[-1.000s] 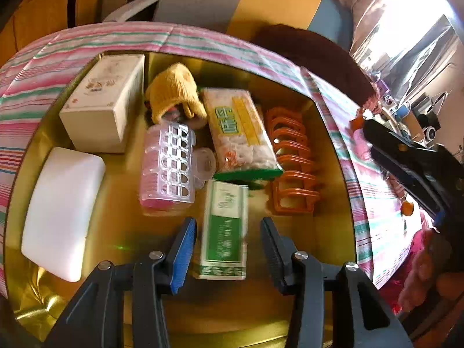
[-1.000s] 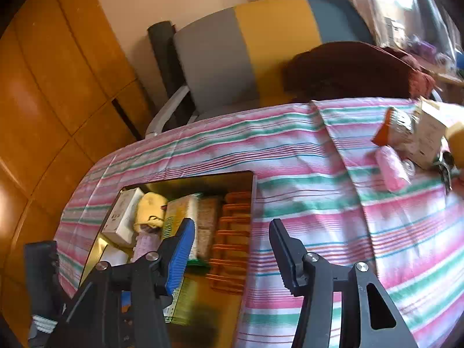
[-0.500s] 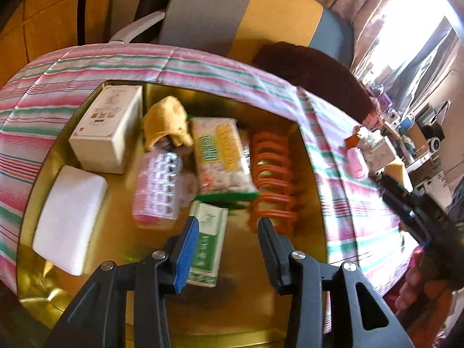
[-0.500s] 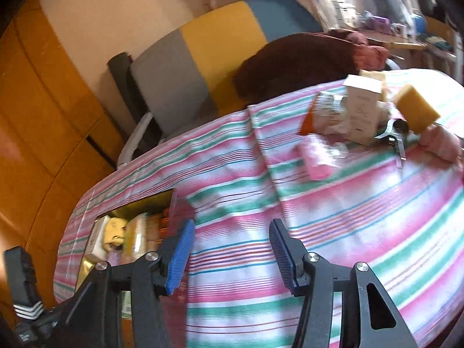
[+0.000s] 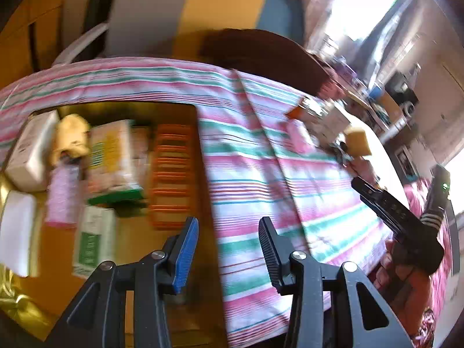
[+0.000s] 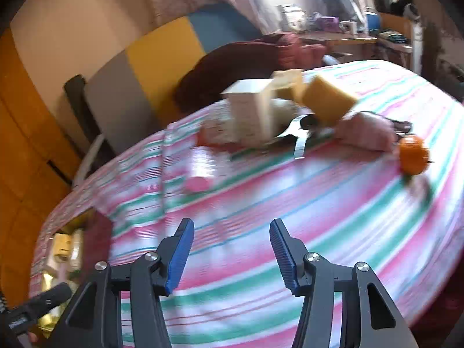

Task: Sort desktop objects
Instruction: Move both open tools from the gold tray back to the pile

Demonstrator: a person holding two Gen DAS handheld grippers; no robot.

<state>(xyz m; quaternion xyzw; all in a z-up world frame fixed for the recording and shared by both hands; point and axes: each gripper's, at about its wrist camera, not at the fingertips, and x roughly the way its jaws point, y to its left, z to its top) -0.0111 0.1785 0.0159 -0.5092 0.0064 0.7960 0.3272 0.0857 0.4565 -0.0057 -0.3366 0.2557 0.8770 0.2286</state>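
Observation:
A gold box [image 5: 136, 249] on the striped tablecloth holds a white carton [image 5: 29, 150], a yellow cloth [image 5: 71, 136], a snack bag [image 5: 111, 156], orange clips [image 5: 172, 174], a pink case [image 5: 62, 200], a green packet [image 5: 92, 240] and a white pad [image 5: 16, 232]. My left gripper [image 5: 229, 252] is open and empty over the box's right edge. My right gripper [image 6: 232, 255] is open and empty above the cloth, short of a pile: a cream box [image 6: 252, 113], a yellow sponge [image 6: 327, 101], a pink roll [image 6: 200, 171], a pink cloth [image 6: 365, 130] and an orange [image 6: 413, 155].
A grey, yellow and blue chair back [image 5: 188, 14] with a dark brown garment [image 5: 261, 55] stands behind the table. The right gripper's body [image 5: 397, 220] shows at the right of the left wrist view. A cluttered desk [image 6: 348, 34] lies beyond the table.
Both grippers have swung to the right, away from the gold box and toward the pile of loose objects. Both stay open and empty. The green packet lies in the box where it was.

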